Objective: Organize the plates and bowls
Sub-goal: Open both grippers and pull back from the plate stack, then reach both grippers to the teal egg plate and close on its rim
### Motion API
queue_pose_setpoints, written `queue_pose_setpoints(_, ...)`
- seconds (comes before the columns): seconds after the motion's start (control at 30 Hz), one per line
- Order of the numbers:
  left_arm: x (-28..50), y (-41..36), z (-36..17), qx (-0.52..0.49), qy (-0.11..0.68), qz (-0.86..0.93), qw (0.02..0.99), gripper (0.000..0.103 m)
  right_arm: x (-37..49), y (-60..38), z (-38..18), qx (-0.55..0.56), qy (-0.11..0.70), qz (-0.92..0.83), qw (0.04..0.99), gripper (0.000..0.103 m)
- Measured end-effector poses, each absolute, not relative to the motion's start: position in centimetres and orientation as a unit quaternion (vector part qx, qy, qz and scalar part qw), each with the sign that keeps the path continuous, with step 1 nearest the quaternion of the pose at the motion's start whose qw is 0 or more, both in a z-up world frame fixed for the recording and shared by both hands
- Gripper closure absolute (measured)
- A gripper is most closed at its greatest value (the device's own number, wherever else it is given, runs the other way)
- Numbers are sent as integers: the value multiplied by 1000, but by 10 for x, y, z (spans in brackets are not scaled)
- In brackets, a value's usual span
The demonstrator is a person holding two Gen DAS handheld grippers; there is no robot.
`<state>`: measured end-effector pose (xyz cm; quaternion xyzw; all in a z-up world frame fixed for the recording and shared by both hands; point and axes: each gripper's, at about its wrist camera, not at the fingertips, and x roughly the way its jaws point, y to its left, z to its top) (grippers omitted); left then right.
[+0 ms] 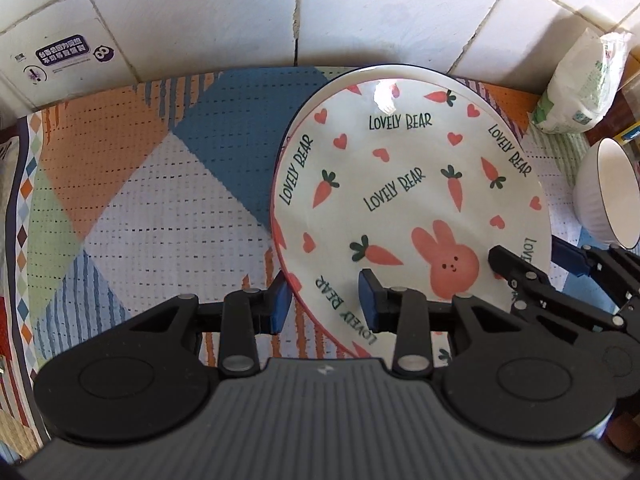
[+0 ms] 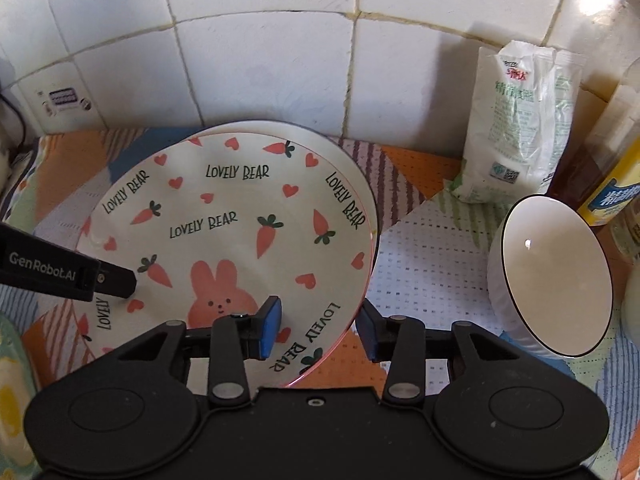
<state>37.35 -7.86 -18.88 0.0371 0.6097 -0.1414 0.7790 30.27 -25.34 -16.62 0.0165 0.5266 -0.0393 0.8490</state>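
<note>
A: Item one, left gripper (image 1: 324,304), blue pads: jaws astride the near-left rim of the round white ceramic plate printed with pink rabbit, carrots and hearts (image 1: 404,196). Gaps show beside both pads; nothing clamped.

B: Item two, right gripper (image 2: 318,330): jaws parted astride the near-right rim, one pad over the plate face, one outside on the patchwork mat (image 2: 420,248). Released.

A: Handling note, as I judge it: seat the plate squarely on the second plate whose rim shows beneath before lifting both grippers clear.

B: Farther right, well apart: white ribbed bowl with dark rim (image 2: 556,276), tipped on its side. Beyond it, a white packet (image 2: 516,128) against the tiled wall (image 2: 260,60).
</note>
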Motion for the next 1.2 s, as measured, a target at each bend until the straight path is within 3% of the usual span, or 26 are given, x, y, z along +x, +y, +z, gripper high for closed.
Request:
queue_pose_setpoints(0.5,300,-54,-114,118,548,-242,792,69,207,-219,-105,65,394,-87,913,56)
queue_pose_setpoints(0.63,283,-31,-91,128,536,-258,794,64,181,-198,-84,69,372,-94,921,56)
queue_pose_setpoints(0.87,253,18,-66,155,518,-266,798,61,140,-150,-55,66,351,-108,928,48)
queue_pose_setpoints(1.03,231,61,-50,165,499,-271,806,43,114,-119,-48,74,337,-130,930,40)
queue_pose_setpoints(1.2,216,98,-43,168,495,-269,809,38,89,-89,-47,80,327,-142,931,33)
